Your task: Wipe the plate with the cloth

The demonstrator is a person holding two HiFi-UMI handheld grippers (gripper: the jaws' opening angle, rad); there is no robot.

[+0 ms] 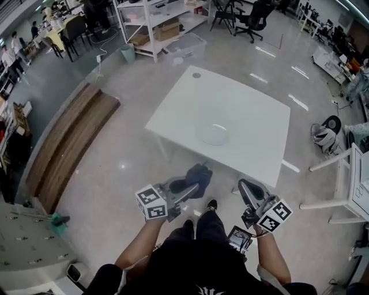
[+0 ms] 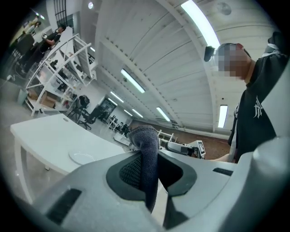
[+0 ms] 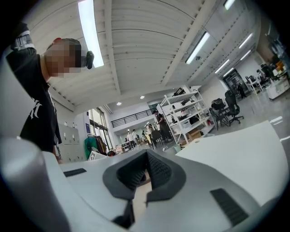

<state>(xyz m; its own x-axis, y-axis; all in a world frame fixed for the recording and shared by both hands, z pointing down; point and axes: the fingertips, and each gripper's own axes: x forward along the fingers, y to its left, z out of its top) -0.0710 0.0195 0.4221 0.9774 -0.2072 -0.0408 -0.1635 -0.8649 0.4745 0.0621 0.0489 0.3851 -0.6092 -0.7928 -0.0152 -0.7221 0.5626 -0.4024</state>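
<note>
A clear glass plate (image 1: 214,133) lies on the white table (image 1: 242,109), near its front edge. My left gripper (image 1: 191,188) is held over the floor short of that edge, shut on a dark blue cloth (image 1: 199,174) that bunches out past its tips. In the left gripper view the cloth (image 2: 146,140) stands pinched between the pads of the left gripper (image 2: 147,158), with the plate (image 2: 82,157) on the table (image 2: 41,131) far off to the left. My right gripper (image 1: 247,190) hangs beside it, shut and empty. In its own view the right gripper (image 3: 146,159) points past the table (image 3: 240,154).
A long wooden bench (image 1: 69,138) runs along the left. White shelving (image 1: 155,23) and a clear storage bin (image 1: 187,46) stand behind the table, and office chairs (image 1: 248,17) further back. A bag (image 1: 324,136) lies on the floor and a white desk (image 1: 351,184) is at the right.
</note>
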